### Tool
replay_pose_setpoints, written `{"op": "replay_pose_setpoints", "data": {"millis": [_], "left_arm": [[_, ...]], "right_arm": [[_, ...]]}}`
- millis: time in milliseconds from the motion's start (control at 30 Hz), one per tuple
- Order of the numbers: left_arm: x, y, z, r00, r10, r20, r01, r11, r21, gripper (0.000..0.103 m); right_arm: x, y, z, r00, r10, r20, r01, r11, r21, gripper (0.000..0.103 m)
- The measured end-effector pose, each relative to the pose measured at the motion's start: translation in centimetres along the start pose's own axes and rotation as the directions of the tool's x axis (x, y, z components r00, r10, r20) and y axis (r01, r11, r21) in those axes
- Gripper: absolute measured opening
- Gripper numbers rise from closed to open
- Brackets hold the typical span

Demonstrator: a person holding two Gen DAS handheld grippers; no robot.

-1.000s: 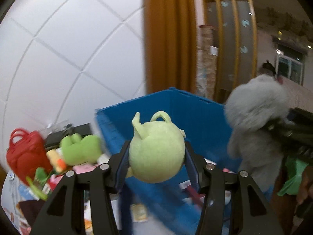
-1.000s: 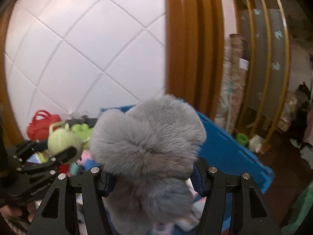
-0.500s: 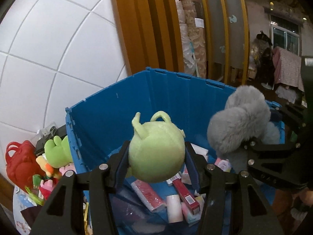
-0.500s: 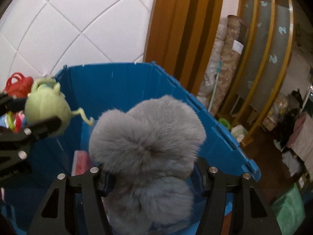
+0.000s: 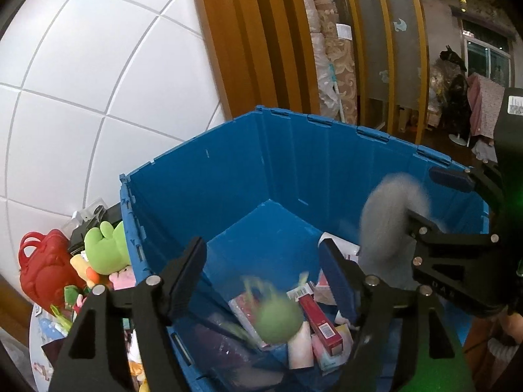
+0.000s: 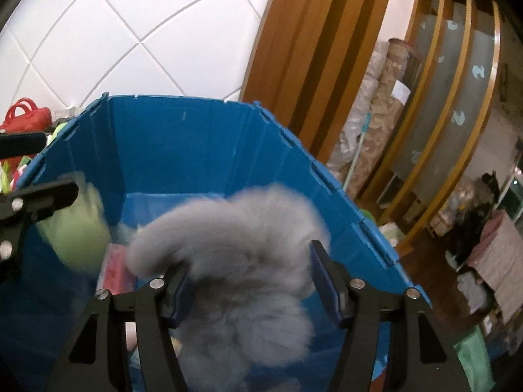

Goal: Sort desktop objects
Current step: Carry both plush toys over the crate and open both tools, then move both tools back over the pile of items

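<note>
The left claw (image 5: 264,281) has just been opening and stands apart over the blue bin (image 5: 228,179); the green toy (image 5: 279,321), blurred, is clear of its fingers, low among the boxes in the bin. The right claw (image 6: 248,277), to its right, has the grey plush (image 6: 242,261) between its fingers, though the blur hides whether they still press it.

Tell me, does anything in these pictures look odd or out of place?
Yes: the green plush ball is a blur inside the blue crate, loose below the left gripper, whose jaws have just been opening. It appears to be falling. The grey furry toy also looks smeared.
</note>
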State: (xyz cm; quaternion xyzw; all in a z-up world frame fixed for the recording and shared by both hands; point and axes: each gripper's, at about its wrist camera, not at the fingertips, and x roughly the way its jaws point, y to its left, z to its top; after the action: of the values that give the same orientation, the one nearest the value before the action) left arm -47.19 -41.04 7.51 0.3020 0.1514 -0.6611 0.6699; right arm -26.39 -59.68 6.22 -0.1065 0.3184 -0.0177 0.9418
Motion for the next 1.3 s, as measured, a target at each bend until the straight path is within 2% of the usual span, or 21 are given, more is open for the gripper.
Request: {"op": "replay_pose_setpoints", "data": {"millis": [167,233,300,333,400,433,667,800,1000,1067,1200,1300], "left_arm": [[0.0,0.9,-0.2,1.000,0.001,-0.002,-0.001,0.999,-0.032,0.072],[-0.3,1.4,-0.4,1.000,0.010,0.004,-0.010,0.999,-0.045,0.075],[-0.8,1.9,-0.6,1.000,0.019,0.016,-0.018,0.998,-0.060,0.078],[-1.0,2.1,-0.6,1.000,0.022,0.021,-0.021,0.998,-0.067,0.079],[-1.8,2.7,-0.9,0.999,0.029,0.036,-0.026,0.996,-0.082,0.079],[-2.2,3.1,-1.1,0.998,0.035,0.046,-0.031,0.995,-0.091,0.079],[-6.0,6.9,-3.6,0.992,0.042,0.119,-0.019,0.983,-0.185,0.079],[-8.2,10.3,-6.7,0.985,0.112,0.128,-0.078,0.965,-0.249,0.079],[-10.7,16.9,-15.2,0.971,0.235,0.045,-0.205,0.914,-0.349,0.079],[-11.2,19.6,-18.6,0.958,0.288,-0.007,-0.268,0.883,-0.386,0.079],[-12.0,25.2,-24.6,0.935,0.333,-0.121,-0.351,0.820,-0.451,0.079],[-13.1,28.9,-28.5,0.902,0.380,-0.203,-0.431,0.780,-0.455,0.079]], "right_arm": [[-0.1,-0.4,0.4,1.000,-0.016,0.019,0.016,1.000,0.009,0.063],[-0.2,-0.5,0.5,1.000,-0.013,0.025,0.013,1.000,0.009,0.072],[-0.5,-0.2,0.4,0.999,-0.017,0.030,0.017,1.000,0.001,0.087],[-0.7,-0.1,0.5,0.999,-0.019,0.034,0.019,1.000,0.000,0.088],[-1.1,0.2,0.5,0.999,-0.019,0.038,0.019,1.000,0.003,0.101],[-1.5,0.2,0.6,0.999,-0.014,0.044,0.014,1.000,0.008,0.103],[-6.2,1.5,1.4,0.989,0.074,0.125,-0.083,0.994,0.066,0.103],[-8.7,3.6,2.1,0.970,0.164,0.181,-0.181,0.980,0.086,0.103],[-10.5,8.4,3.0,0.931,0.287,0.224,-0.313,0.946,0.089,0.103],[-10.8,10.5,3.1,0.921,0.321,0.221,-0.345,0.935,0.081,0.103],[-11.9,15.2,3.1,0.892,0.393,0.224,-0.412,0.910,0.046,0.103],[-12.6,19.1,2.9,0.865,0.444,0.232,-0.460,0.888,0.016,0.103]]}}
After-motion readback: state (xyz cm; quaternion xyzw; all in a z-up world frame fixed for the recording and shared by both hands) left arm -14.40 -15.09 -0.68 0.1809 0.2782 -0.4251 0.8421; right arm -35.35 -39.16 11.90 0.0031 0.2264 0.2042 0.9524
